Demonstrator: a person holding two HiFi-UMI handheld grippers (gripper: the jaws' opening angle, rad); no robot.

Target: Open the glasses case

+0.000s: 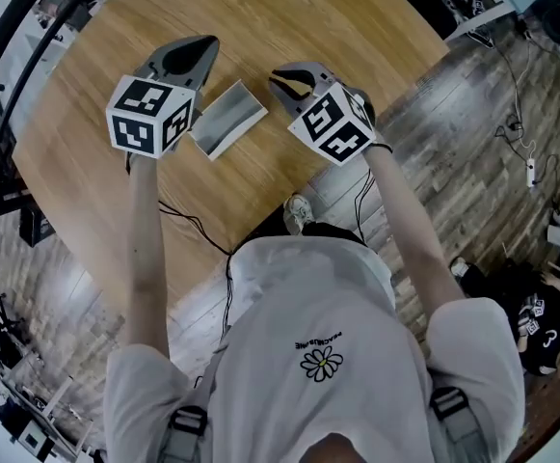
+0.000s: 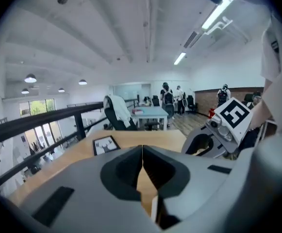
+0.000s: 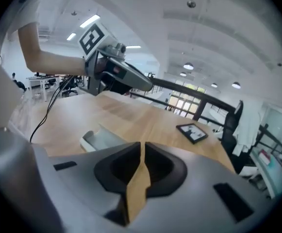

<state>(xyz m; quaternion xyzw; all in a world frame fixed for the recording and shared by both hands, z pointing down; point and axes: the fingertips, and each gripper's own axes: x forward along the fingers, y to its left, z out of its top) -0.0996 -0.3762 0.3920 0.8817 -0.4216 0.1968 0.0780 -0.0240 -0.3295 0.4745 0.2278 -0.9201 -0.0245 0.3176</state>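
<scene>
1. From the head view, the glasses case (image 1: pixel 226 117) lies open on the bench (image 1: pixel 357 27), between my left tongs (image 1: pixel 207 44) and right tongs (image 1: pixel 278 75).
2. The left gripper view shows its jaws together and empty, with the right tongs beyond.
3. Only the right gripper view shows the case from the side; these jaws are together too.

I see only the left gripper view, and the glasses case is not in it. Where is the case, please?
Observer: On the table, between the left gripper and the right gripper, held by neither.
Operator: Is it open?
Observer: Yes. The glasses case lies open.
Operator: Does the right gripper hold something?
Observer: No. Its jaws are together and empty.
</scene>
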